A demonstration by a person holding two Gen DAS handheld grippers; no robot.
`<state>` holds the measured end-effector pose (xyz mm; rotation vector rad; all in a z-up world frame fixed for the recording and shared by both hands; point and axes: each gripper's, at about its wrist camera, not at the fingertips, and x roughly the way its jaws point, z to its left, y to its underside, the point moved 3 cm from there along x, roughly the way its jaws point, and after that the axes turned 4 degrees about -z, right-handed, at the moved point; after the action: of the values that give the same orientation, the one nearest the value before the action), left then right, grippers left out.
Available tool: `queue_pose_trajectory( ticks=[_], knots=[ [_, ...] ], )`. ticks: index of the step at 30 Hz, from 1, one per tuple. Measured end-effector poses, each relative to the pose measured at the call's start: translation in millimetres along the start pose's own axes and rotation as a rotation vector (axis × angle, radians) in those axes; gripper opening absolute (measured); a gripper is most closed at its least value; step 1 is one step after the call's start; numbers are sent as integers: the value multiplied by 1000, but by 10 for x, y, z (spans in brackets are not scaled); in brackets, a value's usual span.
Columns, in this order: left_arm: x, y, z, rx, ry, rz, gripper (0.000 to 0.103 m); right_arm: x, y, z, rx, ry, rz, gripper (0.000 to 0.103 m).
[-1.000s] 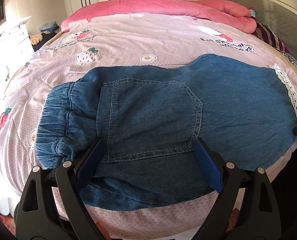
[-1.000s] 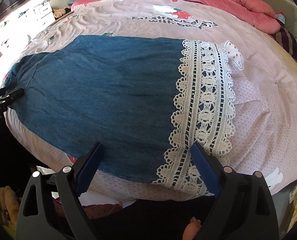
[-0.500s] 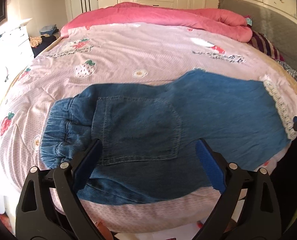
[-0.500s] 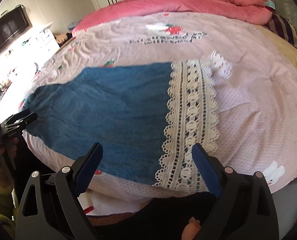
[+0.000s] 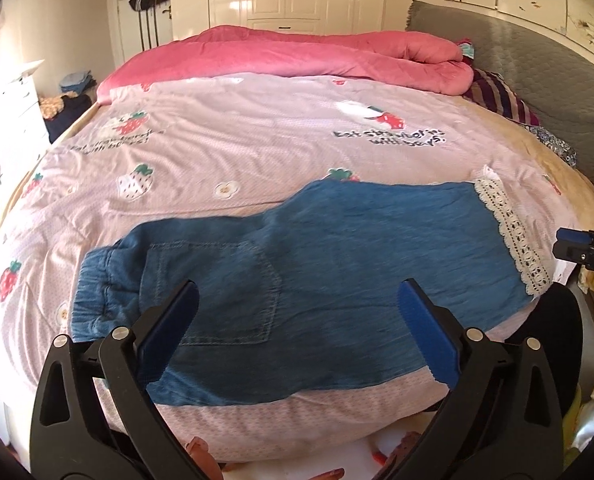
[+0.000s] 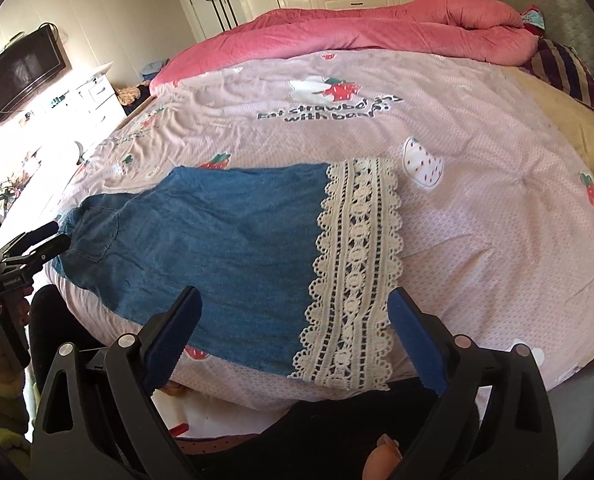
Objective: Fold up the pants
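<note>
Blue denim pants (image 5: pixel 337 264) lie flat along the near edge of the bed, folded lengthwise, elastic waistband at the left, back pocket (image 5: pixel 217 288) up, white lace hem (image 5: pixel 513 236) at the right. My left gripper (image 5: pixel 297 304) is open and empty, raised above the waist end. My right gripper (image 6: pixel 293 312) is open and empty, raised above the lace hem (image 6: pixel 357 272) of the pants (image 6: pixel 217 240). The left gripper shows at the left edge of the right wrist view (image 6: pixel 33 248).
The bed has a pink strawberry-print sheet (image 5: pixel 257 140). A rolled pink duvet (image 5: pixel 297 56) lies at the far side, with a striped pillow (image 5: pixel 501 96) and grey headboard (image 5: pixel 537 64) at the right. White drawers (image 6: pixel 93 96) and a wall TV (image 6: pixel 21 72) stand to the left.
Both grippers have pulled back and up from the pants, so more of the bed shows. The pants lie unmoved. Both grippers stay open.
</note>
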<state>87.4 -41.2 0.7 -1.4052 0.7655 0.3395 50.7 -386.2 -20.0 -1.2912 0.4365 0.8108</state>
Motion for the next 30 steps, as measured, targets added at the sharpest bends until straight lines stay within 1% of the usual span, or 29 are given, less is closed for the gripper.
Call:
queue_pose_trajectory(
  ticks=[3,8,13,18,22,24,30],
  knots=[
    [-11,-32,-90,2,19,-1,93,-30,-51,-11,-12,0,-6,94],
    [3,-81,-258,12,30,-13,93,-50,-166,-15,-43,2,-18,95],
    [101,-73,-504,41,68,10,93,-45,-301,-53,-65,-1,-34,96],
    [206,-43,-837,101,108,27,93,-16,-420,-161,-70,14,-43,96],
    [307,37,-1142,158,147,50,93,53,-491,-282,-60,25,-33,96],
    [355,99,-1329,195,179,62,93,113,-514,-353,-47,20,-21,96],
    [458,273,-1789,307,242,85,93,350,-542,-523,1,-16,29,96]
  ],
)
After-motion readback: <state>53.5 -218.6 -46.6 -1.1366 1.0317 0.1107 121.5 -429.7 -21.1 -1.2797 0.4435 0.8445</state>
